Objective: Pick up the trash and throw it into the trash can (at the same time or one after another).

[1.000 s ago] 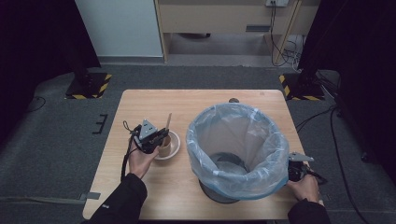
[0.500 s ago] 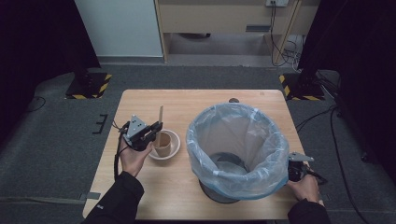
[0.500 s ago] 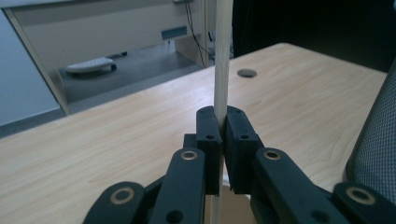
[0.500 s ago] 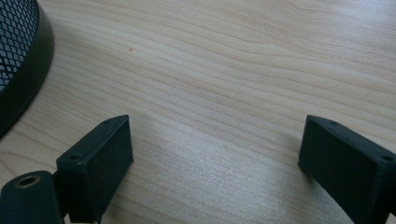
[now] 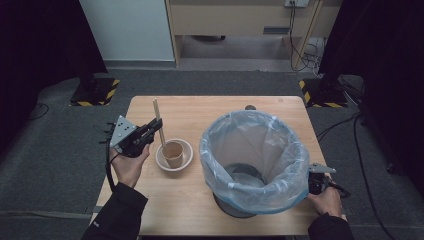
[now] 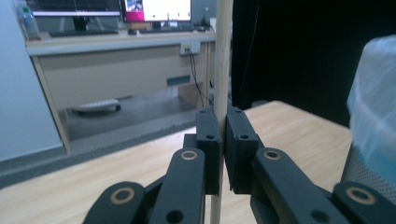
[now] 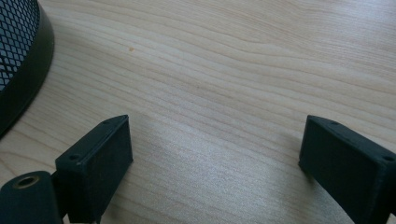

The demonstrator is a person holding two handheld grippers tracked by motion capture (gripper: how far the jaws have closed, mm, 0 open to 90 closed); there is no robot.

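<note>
The left gripper [image 5: 150,134] pinches a wooden stick [image 5: 158,120] upright (left of the cup [image 5: 173,153] in its bowl [image 5: 186,150]) above the wooden table [image 5: 200,110]. Right gripper [image 7: 215,154], jaws wide, rests near the bin [image 5: 252,160].

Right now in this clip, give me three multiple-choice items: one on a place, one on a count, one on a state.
1. Where does the paper cup stand?
A. in the white bowl
B. in the bin
C. on the floor

2. How many wooden sticks does the left tool hold?
A. none
B. one
C. three

3. How are the right tool's jaws?
A. shut on a stick
B. shut on the bin liner
C. open

Answers: 1 A, the cup sits inside the bowl's rim, left of the lined bin. 2 B, a single stick is pinched between the jaws. 3 C, bare table shows between them.
</note>
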